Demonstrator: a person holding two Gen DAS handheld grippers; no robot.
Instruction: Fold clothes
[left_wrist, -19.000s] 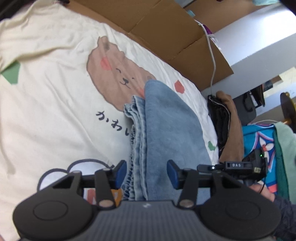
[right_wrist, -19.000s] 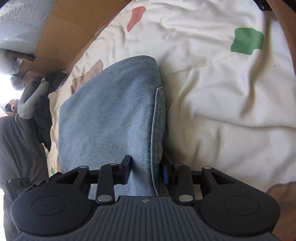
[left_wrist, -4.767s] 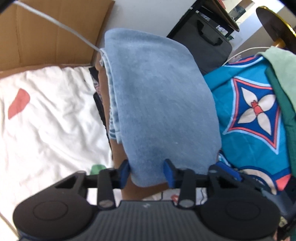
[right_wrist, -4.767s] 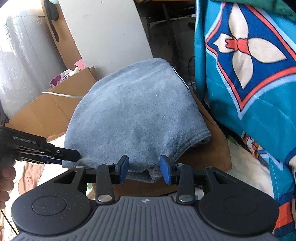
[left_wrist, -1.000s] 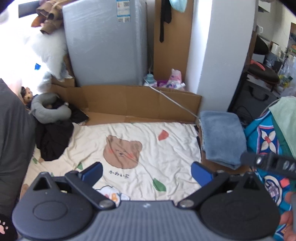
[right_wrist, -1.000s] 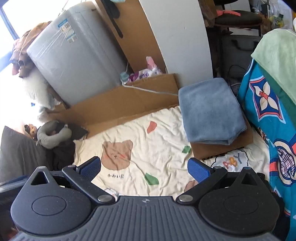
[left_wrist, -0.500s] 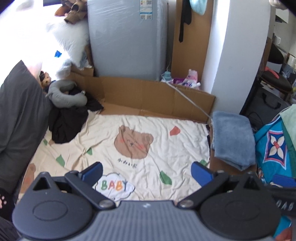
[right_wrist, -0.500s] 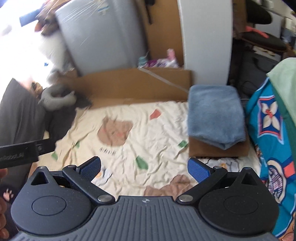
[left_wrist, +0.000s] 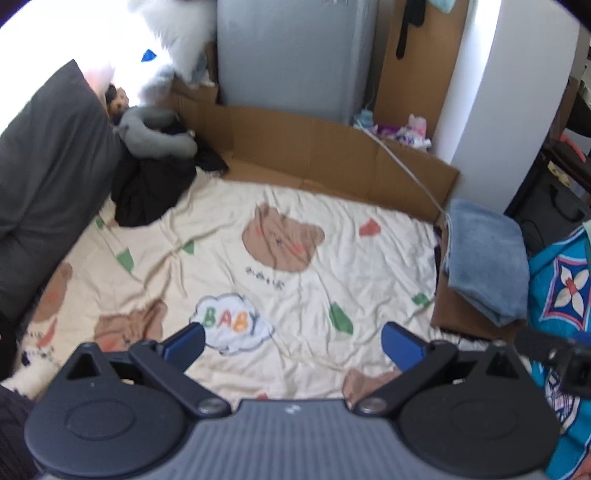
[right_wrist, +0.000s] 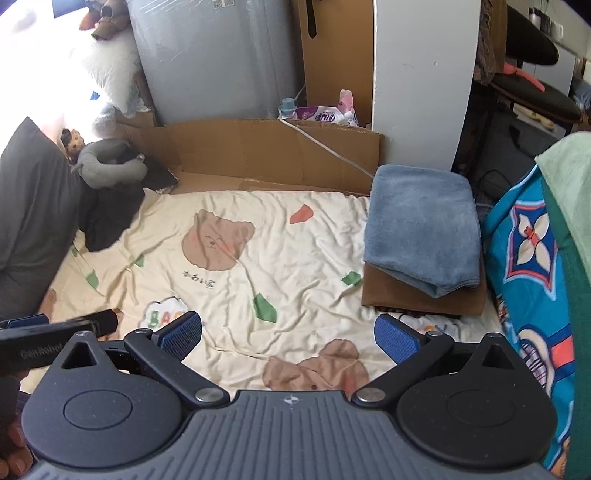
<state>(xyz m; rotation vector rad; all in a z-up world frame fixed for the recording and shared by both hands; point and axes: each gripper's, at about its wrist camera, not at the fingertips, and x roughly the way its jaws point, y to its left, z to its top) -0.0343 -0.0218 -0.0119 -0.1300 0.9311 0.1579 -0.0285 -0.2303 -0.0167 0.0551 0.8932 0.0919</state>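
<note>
A folded blue cloth (left_wrist: 484, 258) lies on a brown folded item (right_wrist: 402, 295) at the right edge of the cream bear-print sheet (left_wrist: 258, 266); it also shows in the right wrist view (right_wrist: 421, 229). My left gripper (left_wrist: 291, 343) is open and empty, held high above the sheet. My right gripper (right_wrist: 288, 338) is open and empty, also high above the sheet and well back from the blue cloth. A heap of dark clothes (left_wrist: 147, 192) lies at the sheet's far left corner; the right wrist view shows it too (right_wrist: 107, 214).
A grey pillow (left_wrist: 44, 177) lies along the left. Cardboard (left_wrist: 314, 147) lines the far edge below a grey appliance (left_wrist: 288, 55) and a white pillar (right_wrist: 417, 81). A blue patterned blanket (right_wrist: 532, 266) and green cloth (right_wrist: 569, 177) hang at right. A white cable (right_wrist: 325, 147) crosses the cardboard.
Both grippers, open and empty, have drawn back and swung left, so more of the sheet, the grey pillow and the dark clothes heap is in view. The blue cloth has stayed put.
</note>
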